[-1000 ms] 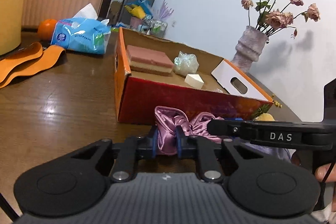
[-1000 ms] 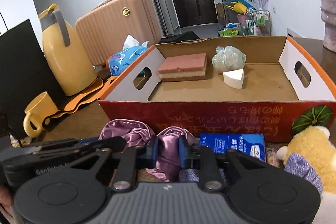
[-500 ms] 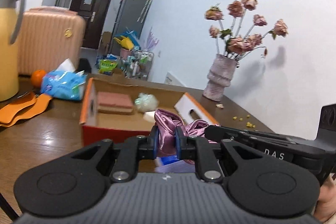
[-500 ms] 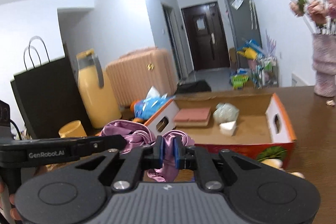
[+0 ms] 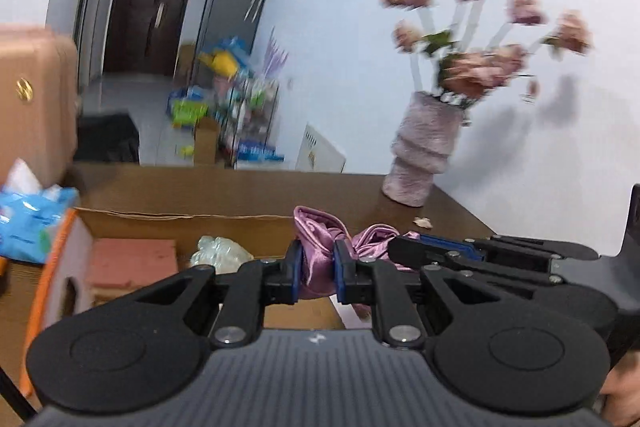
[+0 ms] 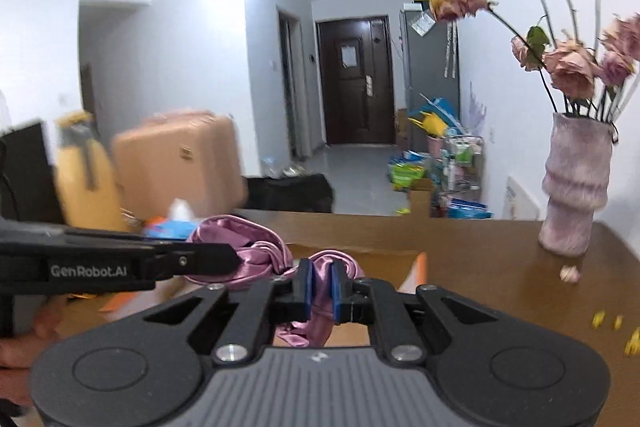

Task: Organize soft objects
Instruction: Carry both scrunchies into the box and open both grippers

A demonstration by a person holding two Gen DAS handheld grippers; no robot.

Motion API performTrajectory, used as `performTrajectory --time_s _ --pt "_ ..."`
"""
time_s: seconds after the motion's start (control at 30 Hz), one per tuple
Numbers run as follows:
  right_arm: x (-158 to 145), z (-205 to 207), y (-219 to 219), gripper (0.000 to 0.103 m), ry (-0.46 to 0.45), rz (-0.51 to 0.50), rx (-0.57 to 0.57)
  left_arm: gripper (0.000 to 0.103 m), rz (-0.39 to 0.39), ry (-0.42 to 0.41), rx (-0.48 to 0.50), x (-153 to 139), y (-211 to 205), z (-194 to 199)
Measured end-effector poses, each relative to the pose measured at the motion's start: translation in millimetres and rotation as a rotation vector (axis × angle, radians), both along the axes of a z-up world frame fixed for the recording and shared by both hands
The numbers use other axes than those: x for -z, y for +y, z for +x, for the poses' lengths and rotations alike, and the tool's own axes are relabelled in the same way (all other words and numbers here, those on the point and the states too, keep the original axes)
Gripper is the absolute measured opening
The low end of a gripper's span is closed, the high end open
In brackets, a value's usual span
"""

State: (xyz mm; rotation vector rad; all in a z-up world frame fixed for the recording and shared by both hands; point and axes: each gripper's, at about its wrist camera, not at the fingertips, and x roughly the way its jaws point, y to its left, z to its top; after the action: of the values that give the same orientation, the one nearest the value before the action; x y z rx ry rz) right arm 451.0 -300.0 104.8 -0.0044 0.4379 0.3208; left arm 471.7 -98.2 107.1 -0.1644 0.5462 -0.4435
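Pink satin cloth [image 5: 316, 259] is pinched by left gripper [image 5: 316, 273] and right gripper [image 6: 321, 291], both closed, above box [image 5: 180, 219].

I'm seeing shiny mauve-pink satin cloth [image 5: 316, 263], blue pads [image 5: 295, 269] on black fingers, an orange-edged brown cardboard box [image 5: 60, 255], a salmon-pink sponge block [image 5: 132, 259], and a pale pink ribbed vase [image 6: 576, 187].

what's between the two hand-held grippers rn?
A span of the purple satin cloth, pinched at each end by the left hand-held gripper and the right hand-held gripper. Both wrist views show it, above the cardboard box.
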Motion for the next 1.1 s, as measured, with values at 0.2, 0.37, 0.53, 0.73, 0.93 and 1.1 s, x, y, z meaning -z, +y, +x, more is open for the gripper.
performTrajectory --time_s 0.2,0.37,0.53,0.73,0.93,1.1 --pt "29 116 -3 0.009 0.164 -0.058 0.007 0.016 -0.023 0.19 -0.065 49 -7 106" --pt "62 160 20 0.009 0.243 -0.19 0.013 0.022 0.082 0.286 -0.105 88 -16 144" --pt "66 167 40 0.016 0.253 -0.285 0.053 0.043 0.09 0.273 -0.112 84 -5 144" --pt "40 149 30 0.03 0.227 -0.203 0.076 0.05 0.113 0.181 -0.087 44 8 111" --pt "-7 92 19 0.035 0.161 -0.183 0.098 0.058 0.12 0.056 -0.122 -16 42 53" --pt "-61 35 5 0.058 0.059 -0.148 0.103 0.092 0.159 -0.078 -0.189 -61 69 -11"
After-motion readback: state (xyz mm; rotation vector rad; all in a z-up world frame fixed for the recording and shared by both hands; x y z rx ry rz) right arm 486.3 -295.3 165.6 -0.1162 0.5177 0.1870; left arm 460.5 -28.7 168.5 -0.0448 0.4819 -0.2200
